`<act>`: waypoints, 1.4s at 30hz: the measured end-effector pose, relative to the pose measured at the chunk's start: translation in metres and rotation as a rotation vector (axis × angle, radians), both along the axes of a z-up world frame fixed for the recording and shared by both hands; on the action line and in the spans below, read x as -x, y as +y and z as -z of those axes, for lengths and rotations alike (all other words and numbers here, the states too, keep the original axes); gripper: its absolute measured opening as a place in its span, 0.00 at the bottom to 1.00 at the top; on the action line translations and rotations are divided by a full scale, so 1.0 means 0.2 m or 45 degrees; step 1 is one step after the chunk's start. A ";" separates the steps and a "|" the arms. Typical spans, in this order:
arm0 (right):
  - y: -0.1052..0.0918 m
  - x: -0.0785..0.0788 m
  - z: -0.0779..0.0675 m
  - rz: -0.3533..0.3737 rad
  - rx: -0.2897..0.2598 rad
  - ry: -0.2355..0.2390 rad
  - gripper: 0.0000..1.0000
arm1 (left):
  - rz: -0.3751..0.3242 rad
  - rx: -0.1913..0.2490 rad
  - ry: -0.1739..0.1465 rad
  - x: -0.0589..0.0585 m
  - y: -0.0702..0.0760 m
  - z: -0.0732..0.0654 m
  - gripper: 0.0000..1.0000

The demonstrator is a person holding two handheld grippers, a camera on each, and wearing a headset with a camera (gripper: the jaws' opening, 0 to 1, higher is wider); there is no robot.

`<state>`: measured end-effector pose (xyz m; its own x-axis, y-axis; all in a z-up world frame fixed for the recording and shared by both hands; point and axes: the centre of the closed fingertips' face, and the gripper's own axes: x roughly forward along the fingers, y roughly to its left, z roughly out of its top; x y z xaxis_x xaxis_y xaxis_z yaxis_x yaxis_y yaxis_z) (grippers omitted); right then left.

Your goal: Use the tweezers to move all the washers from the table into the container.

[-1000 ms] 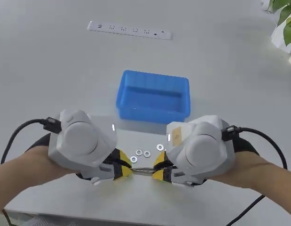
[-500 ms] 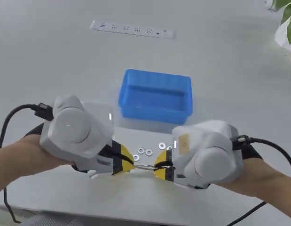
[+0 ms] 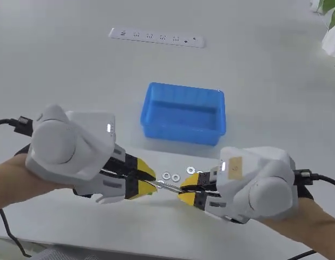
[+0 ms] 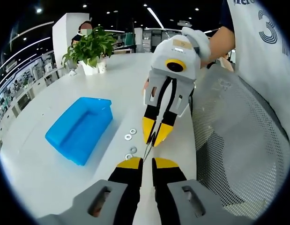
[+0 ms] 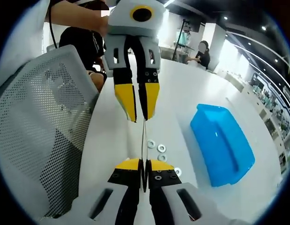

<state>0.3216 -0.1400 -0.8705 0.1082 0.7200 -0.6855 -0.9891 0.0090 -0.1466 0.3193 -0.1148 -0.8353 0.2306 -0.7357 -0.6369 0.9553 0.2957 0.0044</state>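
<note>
The tweezers (image 3: 167, 187) are stretched between the two tools, low over the bench (image 3: 264, 59), on the person's side of the container (image 3: 183, 111). Whether they touch the bench I cannot tell. The right tool (image 3: 190, 193) has its yellow-tipped jaws pressed tight together on one end of the tweezers. The left tool (image 3: 144, 180) has its jaws drawn in to a narrow slit, with the other end lodged between them. The two tools point at each other, tips near but apart, with a short length of bare metal showing between them.

Four washers (image 5: 161, 148) lie flat on the bench in a loose cluster between the tweezers and the container. They are just beside the tweezers and apart from them. One washer lies close by the right tool's jaws, and the rest are nearer the middle of the tweezers. All four are well short of the container's near wall.

The container is a shallow blue rectangular tub, upright, with an open top. Its inside shows plain blue floor, and the washers all lie outside it. Beyond the container, on its far side, a white power strip (image 3: 156, 37) lies on the bench.
</note>
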 end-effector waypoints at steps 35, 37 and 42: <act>-0.02 0.00 -0.08 0.078 -0.141 0.022 0.06 | 0.035 0.222 -0.026 -0.01 -0.09 -0.19 0.06; -0.01 0.00 -0.09 0.093 -0.173 0.037 0.06 | 0.030 0.280 -0.031 -0.01 -0.12 -0.23 0.06; -0.01 0.00 -0.10 0.109 -0.193 0.046 0.06 | 0.029 0.298 -0.029 -0.01 -0.14 -0.23 0.06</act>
